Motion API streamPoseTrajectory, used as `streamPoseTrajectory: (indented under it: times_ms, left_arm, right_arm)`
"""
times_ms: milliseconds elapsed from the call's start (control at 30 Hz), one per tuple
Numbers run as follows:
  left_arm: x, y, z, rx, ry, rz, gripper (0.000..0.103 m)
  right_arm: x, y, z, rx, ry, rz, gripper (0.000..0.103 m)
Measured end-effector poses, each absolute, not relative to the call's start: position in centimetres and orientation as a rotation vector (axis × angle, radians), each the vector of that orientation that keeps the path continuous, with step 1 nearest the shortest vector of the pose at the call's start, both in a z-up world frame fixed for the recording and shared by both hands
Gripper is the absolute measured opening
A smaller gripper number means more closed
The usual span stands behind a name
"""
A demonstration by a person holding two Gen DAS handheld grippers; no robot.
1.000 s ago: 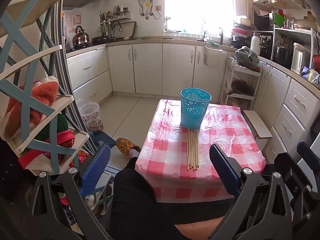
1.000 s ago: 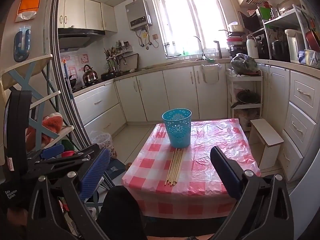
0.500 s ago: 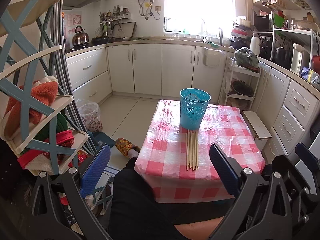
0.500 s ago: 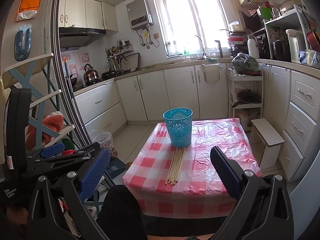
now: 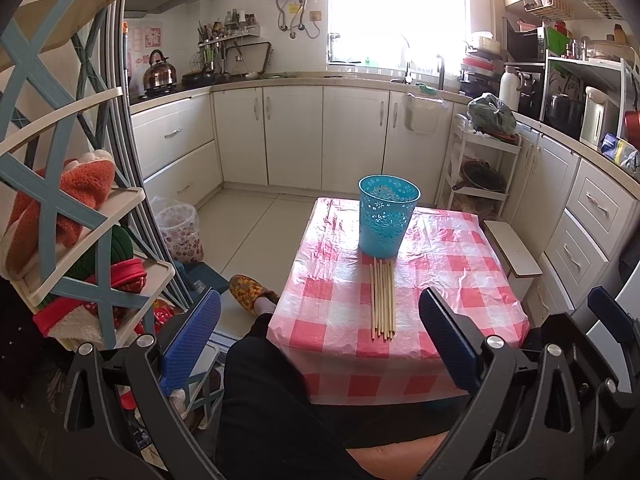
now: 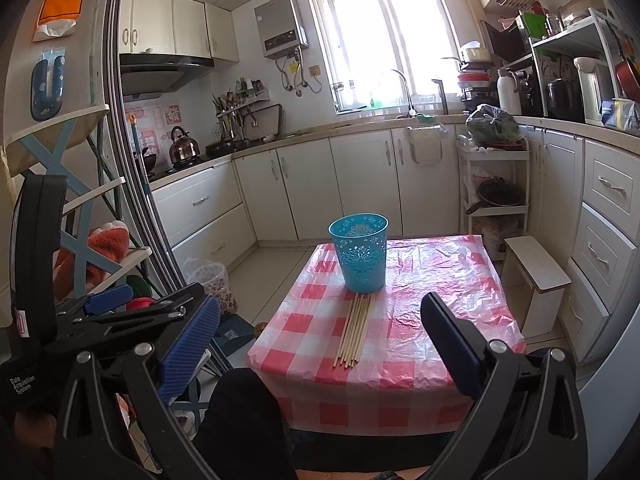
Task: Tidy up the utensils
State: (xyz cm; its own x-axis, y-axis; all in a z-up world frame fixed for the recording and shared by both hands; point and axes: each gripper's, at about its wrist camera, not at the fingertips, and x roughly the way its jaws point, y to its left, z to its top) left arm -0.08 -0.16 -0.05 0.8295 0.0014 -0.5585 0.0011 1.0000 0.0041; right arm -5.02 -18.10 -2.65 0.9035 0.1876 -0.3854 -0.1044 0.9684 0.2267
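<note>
Both the left gripper (image 5: pixel 320 332) and the right gripper (image 6: pixel 316 336) hang wide open and empty near the table (image 5: pixel 472 280), where the chopsticks (image 5: pixel 383 300) lie side by side, their far ends touching the blue basket (image 5: pixel 386 216).

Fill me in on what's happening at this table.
A seated person holds a two-finger tool in each hand, facing a small table with a red checked cover. A bundle of wooden chopsticks lies flat on it, its far ends reaching the foot of a blue perforated cup. The left tool and the right tool are both open and empty, short of the table. Nothing has been picked up yet.
</note>
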Motion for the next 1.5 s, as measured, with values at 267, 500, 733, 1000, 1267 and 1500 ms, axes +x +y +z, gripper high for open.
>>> streamPoseTrajectory:
  times_ms: [267,500,733,1000,1267,1500]
  left_arm:
    - [-0.1,-1.4,-0.7,0.004,0.597,-0.002,0.095]
    - [0.5,-0.7,-1.0,-0.008,0.607,-0.025,0.095]
    - [4.6,0.2,-4.8,-0.023,0.696,-0.135,0.095]
    - [10.1,1.1,-10.7,-0.030,0.899,-0.074,0.095]
    - [16.2,1.4,-14.2,-0.059,0.973,-0.051,0.095]
    - [20.7,0.6,-17.2,-0.063,1.029,-0.045,0.095]
  right_arm:
    - [-4.6,-17.9,-2.9,0.174,0.468,0.142,0.097]
    - [-4.0,-17.9,-3.1,0.172,0.478,0.136,0.097]
    - [1.2,-19.5,-7.2,0.160,0.612,0.074,0.097]
    - [12.9,-22.0,-16.6,0.165,0.853,0.024,0.059]
    - [22.4,-20.3,-22.7,0.232,0.967,0.060,0.031]
    - [26.0,-19.5,-24.5,0.247,0.990,0.092,0.022]
